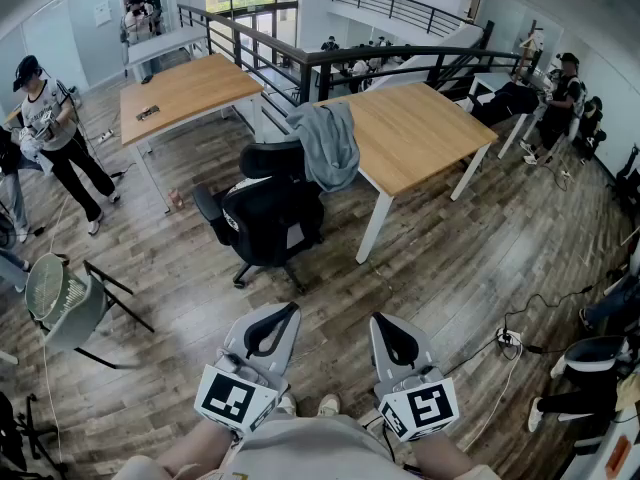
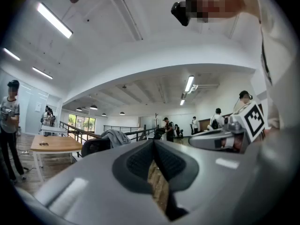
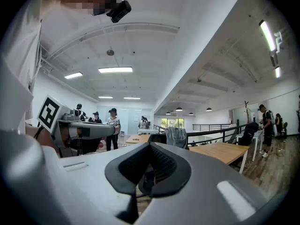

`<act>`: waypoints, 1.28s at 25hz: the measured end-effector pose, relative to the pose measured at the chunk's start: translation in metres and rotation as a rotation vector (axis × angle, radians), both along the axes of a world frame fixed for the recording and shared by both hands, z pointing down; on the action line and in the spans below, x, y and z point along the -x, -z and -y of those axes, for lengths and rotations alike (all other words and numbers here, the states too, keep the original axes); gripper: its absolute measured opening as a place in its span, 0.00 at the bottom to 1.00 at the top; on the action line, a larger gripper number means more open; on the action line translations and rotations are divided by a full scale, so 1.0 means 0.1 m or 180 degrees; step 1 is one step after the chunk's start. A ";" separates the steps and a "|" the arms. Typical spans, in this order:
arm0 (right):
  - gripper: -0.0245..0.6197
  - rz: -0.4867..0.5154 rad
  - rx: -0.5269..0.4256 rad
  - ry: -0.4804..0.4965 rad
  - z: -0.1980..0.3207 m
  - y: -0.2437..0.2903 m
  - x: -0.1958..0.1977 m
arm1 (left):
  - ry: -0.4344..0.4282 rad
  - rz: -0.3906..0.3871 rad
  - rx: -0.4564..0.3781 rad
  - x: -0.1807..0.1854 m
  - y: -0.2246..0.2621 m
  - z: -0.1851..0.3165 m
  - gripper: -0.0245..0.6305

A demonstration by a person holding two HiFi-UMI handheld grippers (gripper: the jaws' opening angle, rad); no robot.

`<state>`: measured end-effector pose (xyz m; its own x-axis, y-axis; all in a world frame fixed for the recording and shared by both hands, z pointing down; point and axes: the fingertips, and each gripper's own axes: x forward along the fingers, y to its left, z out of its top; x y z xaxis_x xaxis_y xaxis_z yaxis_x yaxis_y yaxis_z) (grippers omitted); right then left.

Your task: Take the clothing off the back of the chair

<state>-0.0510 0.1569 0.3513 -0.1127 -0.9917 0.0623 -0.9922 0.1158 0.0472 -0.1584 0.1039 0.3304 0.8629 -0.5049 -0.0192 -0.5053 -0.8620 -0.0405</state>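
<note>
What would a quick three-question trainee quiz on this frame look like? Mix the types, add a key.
1. True or false: the grey garment hangs over the back of the black chair.
2. The left gripper and right gripper are: A) shut and empty; B) open; C) holding the garment.
3. Fill in: the chair stands beside a ___ table.
Key: 1 true; 2 A; 3 wooden.

Head view looks down; both gripper views face the distant chair (image 1: 262, 218).
</note>
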 end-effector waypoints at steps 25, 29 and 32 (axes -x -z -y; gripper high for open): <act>0.04 0.0094 -0.0062 0.0054 -0.05 0.04 -0.28 | 0.0029 0.0156 0.0115 -0.26 -0.12 -0.10 0.04; 0.04 0.0141 -0.0059 0.0111 -0.06 0.02 -0.39 | 0.0076 0.0173 0.0134 -0.37 -0.14 -0.13 0.04; 0.04 0.0183 -0.0112 0.0170 -0.08 0.02 -0.49 | 0.0110 0.0207 0.0144 -0.47 -0.18 -0.14 0.04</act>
